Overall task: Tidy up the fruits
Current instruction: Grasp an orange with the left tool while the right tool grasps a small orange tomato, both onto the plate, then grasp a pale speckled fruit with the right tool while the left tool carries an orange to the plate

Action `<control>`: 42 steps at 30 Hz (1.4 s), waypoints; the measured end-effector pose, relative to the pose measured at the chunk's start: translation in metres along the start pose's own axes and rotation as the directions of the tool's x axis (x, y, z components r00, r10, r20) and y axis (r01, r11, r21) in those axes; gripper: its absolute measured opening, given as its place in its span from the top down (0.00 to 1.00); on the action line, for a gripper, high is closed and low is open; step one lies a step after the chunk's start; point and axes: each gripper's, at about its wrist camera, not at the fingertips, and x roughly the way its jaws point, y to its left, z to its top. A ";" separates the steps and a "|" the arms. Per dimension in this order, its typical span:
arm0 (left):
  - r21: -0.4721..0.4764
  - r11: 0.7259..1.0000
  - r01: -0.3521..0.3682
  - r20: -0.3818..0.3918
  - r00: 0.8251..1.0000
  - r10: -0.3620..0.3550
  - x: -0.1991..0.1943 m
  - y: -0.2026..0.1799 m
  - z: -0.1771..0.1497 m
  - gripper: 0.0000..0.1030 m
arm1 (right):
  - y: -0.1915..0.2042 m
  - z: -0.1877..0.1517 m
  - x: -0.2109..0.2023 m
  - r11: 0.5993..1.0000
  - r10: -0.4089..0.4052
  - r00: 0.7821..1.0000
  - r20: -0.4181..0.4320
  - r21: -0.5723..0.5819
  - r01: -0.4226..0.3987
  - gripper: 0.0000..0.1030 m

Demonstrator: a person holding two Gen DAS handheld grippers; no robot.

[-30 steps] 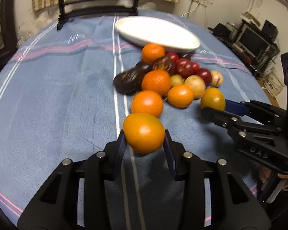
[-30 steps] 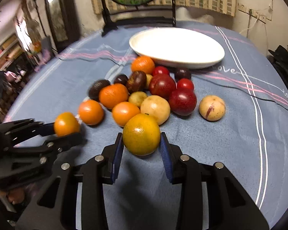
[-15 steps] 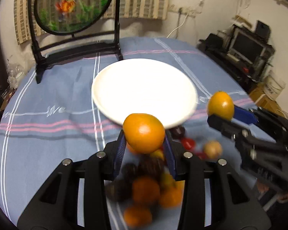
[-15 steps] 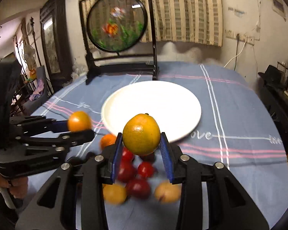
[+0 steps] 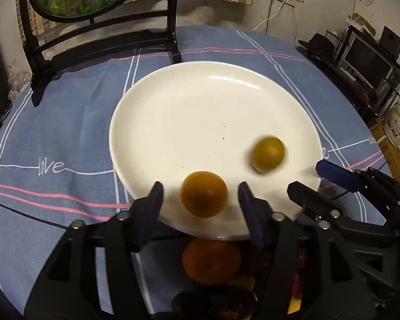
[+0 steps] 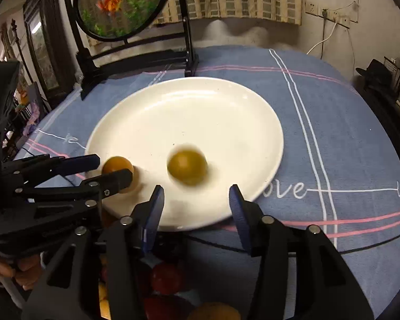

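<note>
A white plate (image 5: 200, 98) (image 6: 213, 112) lies on the blue tablecloth. My left gripper (image 5: 200, 194) is open, with an orange (image 5: 204, 194) loose between its spread fingers at the plate's near rim; the orange also shows in the right wrist view (image 6: 117, 166). My right gripper (image 6: 196, 200) is open over the near rim, and a yellow-green orange (image 6: 187, 171) lies blurred on the plate just beyond it; this orange also shows in the left wrist view (image 5: 268, 154). The right gripper shows in the left wrist view (image 5: 310, 182), the left gripper in the right wrist view (image 6: 104, 169).
The remaining fruit pile sits below the grippers near the plate's front: an orange (image 5: 210, 262), dark fruits (image 5: 216, 304), red fruits (image 6: 166, 278). A round fish picture on a black stand (image 6: 120, 2) stands behind the plate. A black cable (image 6: 221, 245) crosses the cloth.
Both grippers moved forward over the plate and opened. Each orange left its jaws and now lies on the plate; the yellow-green one is blurred with motion.
</note>
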 end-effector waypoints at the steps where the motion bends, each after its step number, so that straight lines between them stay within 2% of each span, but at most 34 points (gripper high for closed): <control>1: 0.004 1.000 -0.004 0.014 1.000 0.003 -0.007 0.001 -0.003 0.30 | -0.001 -0.002 -0.005 1.000 0.003 1.000 0.006 0.005 -0.003 0.50; 5: 0.016 1.000 -0.012 0.048 0.999 0.011 -0.036 0.003 -0.020 0.27 | -0.002 -0.016 -0.030 1.000 0.007 1.000 0.027 0.002 -0.007 0.48; 9: 0.020 1.000 -0.011 0.089 0.996 0.009 -0.071 0.008 -0.050 0.23 | -0.004 -0.043 -0.057 1.000 0.005 0.999 0.042 -0.009 -0.004 0.46; 14: 0.022 1.000 -0.011 0.116 0.993 0.009 -0.103 0.011 -0.097 0.22 | -0.005 -0.080 -0.092 1.000 0.008 0.998 0.065 0.009 -0.009 0.42; 18: 0.011 1.000 -0.019 0.089 0.996 0.018 -0.113 0.012 -0.129 0.22 | 0.002 -0.105 -0.108 1.000 -0.015 0.998 0.064 -0.003 0.015 0.42; 22: -0.008 1.000 -0.013 0.057 0.998 0.014 -0.114 0.014 -0.147 0.22 | 0.006 -0.123 -0.117 1.000 -0.023 0.998 0.059 -0.008 0.023 0.42; 29: 0.027 0.999 -0.025 0.008 1.000 0.025 -0.101 0.007 -0.169 0.25 | 0.003 -0.144 -0.124 1.000 -0.011 0.999 0.053 0.020 0.010 0.38; 32: 0.029 0.999 -0.022 -0.011 1.000 0.022 -0.093 0.004 -0.170 0.36 | 0.003 -0.148 -0.122 1.000 -0.009 0.999 0.041 0.019 0.008 0.38; 34: 0.030 1.000 0.001 -0.035 0.999 0.000 -0.085 0.002 -0.169 0.60 | 0.002 -0.149 -0.122 1.000 -0.005 0.999 0.036 0.021 0.005 0.38; 39: 0.087 0.996 -0.033 -0.011 0.999 0.034 -0.084 -0.007 -0.171 0.60 | 0.002 -0.144 -0.111 1.000 -0.018 1.000 0.010 0.000 0.018 0.38; 42: 0.082 0.996 -0.023 -0.014 1.000 0.024 -0.084 -0.005 -0.171 0.60 | 0.002 -0.133 -0.092 0.997 -0.077 0.996 -0.043 -0.025 0.076 0.38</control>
